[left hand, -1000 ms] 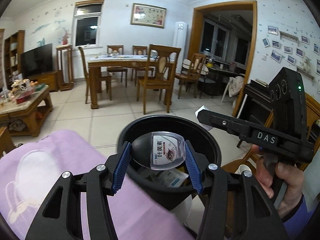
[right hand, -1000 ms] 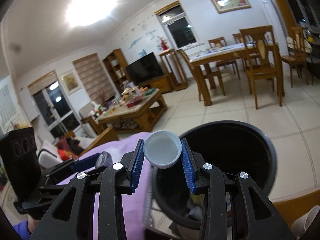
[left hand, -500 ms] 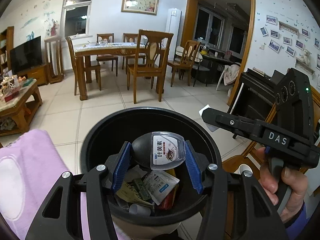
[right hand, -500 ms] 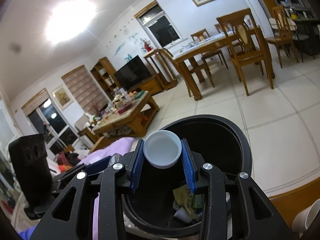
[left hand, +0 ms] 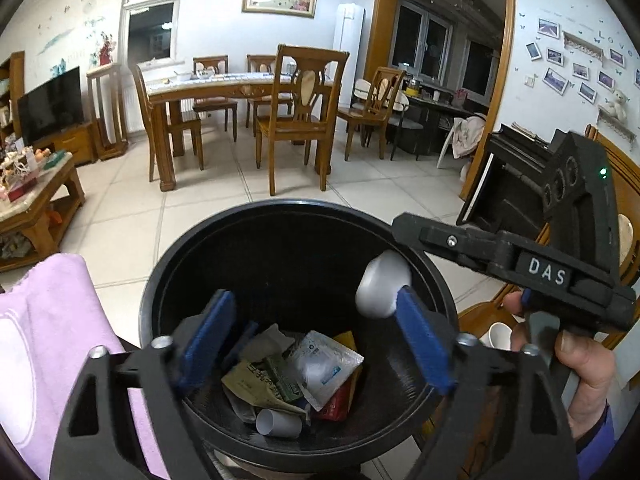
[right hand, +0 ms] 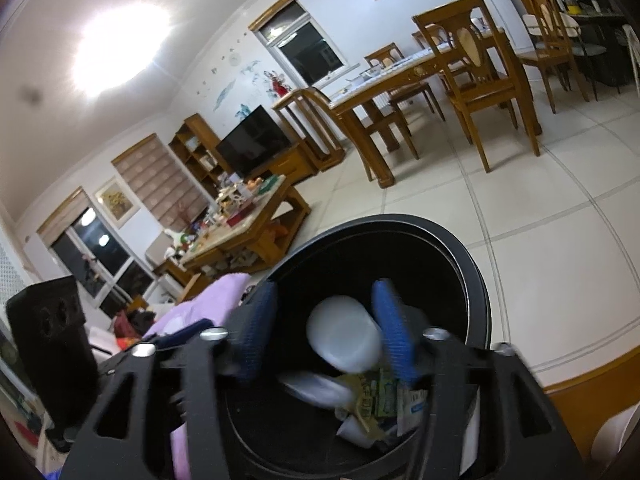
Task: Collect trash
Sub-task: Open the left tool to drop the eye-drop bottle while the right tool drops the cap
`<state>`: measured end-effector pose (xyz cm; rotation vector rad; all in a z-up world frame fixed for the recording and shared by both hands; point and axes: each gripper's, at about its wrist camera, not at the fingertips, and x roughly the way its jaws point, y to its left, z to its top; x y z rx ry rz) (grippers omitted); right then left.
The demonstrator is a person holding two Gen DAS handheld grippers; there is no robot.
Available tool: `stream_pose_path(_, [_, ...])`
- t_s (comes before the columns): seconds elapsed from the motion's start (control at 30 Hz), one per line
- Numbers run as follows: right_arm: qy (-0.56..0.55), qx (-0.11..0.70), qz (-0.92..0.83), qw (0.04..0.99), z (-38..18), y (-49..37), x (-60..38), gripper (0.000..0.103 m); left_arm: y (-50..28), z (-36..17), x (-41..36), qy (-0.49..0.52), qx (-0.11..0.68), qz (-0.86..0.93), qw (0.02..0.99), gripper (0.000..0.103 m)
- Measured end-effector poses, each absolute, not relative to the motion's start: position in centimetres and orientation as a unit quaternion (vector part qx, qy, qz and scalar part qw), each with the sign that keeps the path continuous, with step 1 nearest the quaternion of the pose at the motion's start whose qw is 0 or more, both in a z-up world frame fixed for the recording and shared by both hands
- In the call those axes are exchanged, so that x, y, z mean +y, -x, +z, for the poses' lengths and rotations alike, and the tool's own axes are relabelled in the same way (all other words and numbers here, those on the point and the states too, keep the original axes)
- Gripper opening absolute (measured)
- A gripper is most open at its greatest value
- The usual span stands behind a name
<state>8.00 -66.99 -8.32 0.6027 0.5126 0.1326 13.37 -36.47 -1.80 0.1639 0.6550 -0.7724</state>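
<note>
Left wrist view, nearest first: the left gripper [left hand: 316, 344] has just been opening and now stands wide with nothing between its blue pads; the labelled packet it carried half a second ago is gone, presumably down among the wrappers [left hand: 296, 376] in the black bin [left hand: 168, 288] right below it. Just past its right pad, the white cap [left hand: 382, 284] hangs inside the bin's mouth, under the right gripper [left hand: 404, 256] reaching in from the side. In the right wrist view that gripper's jaws have also just been opening; the blurred cap [right hand: 344, 338] sits between the pads, apparently loose and dropping. Both pieces look delivered. Beyond lie tiled floor [left hand: 200, 208] and dining chairs [left hand: 304, 116].
</note>
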Motion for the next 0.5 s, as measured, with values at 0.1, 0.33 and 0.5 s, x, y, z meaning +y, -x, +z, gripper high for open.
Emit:
stream_pose_path(0.1, [-0.291, 0.251, 0.060, 0.921, -8.3, -7.8, -66.6, 0.063, -12.7, -1.1, -36.0, -0.081, 0.309, -0.370, 0.872, 0.098])
stream_pose_path(0.33, [-0.276, 0.249, 0.069, 0.926, -6.9, -7.3, -63.9, 0.072, -10.9, 0.2, -32.7, -0.088, 0.313, -0.375, 0.868, 0.098])
stream_pose_path(0.5, [-0.257, 0.252, 0.091, 0.929, -5.4, -7.0, -59.9, 0.078, -9.8, 1.4, -27.6, -0.060, 0.309, -0.341, 0.886, 0.098])
